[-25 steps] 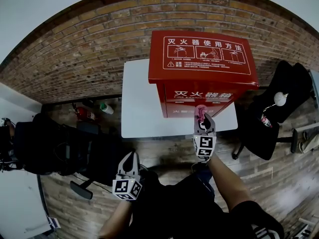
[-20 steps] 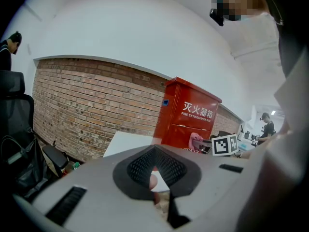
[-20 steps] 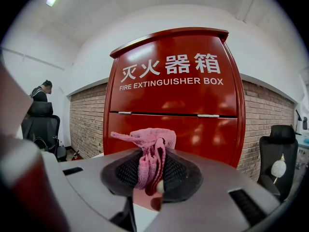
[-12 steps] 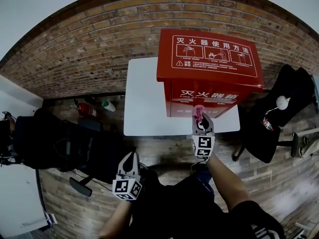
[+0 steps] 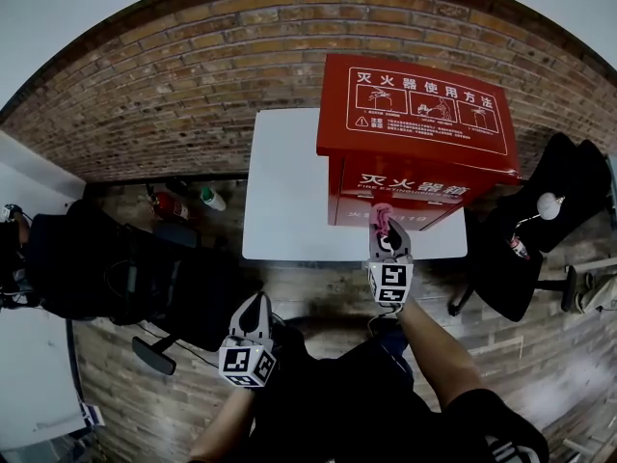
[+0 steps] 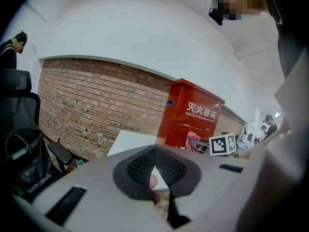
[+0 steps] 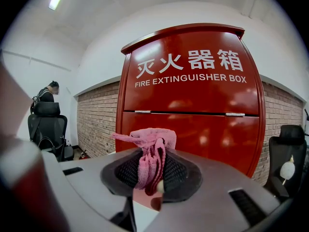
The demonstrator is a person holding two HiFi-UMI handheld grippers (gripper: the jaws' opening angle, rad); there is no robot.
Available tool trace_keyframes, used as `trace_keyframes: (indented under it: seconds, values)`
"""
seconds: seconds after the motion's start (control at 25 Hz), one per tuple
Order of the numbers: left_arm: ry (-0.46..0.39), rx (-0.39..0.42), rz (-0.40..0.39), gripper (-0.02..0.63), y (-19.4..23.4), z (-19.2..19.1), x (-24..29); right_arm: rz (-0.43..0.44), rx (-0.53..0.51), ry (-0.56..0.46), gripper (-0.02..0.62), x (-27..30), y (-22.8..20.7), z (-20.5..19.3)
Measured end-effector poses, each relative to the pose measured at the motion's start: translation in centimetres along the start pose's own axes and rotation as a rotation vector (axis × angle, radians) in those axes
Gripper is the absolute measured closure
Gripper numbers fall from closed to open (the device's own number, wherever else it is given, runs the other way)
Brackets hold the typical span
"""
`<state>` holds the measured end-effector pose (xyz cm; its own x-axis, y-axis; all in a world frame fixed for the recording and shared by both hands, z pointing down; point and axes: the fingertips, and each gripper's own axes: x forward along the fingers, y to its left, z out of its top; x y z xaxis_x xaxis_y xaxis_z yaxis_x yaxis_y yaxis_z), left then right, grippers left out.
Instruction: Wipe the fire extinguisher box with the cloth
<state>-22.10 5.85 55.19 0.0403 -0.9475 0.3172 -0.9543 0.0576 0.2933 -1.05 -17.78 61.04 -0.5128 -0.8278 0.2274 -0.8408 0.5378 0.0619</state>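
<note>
Red box, white table, brick wall

The cloth's lower end is hidden between the right gripper's clamped fingers.

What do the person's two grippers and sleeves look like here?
Both the left gripper and right gripper have grey bodies, black mesh-textured fingers, and a white cube with black square markers. The person wears short dark sleeves.
</note>
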Motion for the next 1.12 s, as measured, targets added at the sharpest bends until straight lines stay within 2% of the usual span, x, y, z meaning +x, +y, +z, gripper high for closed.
trace_keyframes:
  seconds: [1.12]
  values:
    - [-0.004,-0.039,0.089,0.583,3.4,-0.9,-2.4,0.166,0.004,-0.027,0.495,3.4,8.6,1.5]
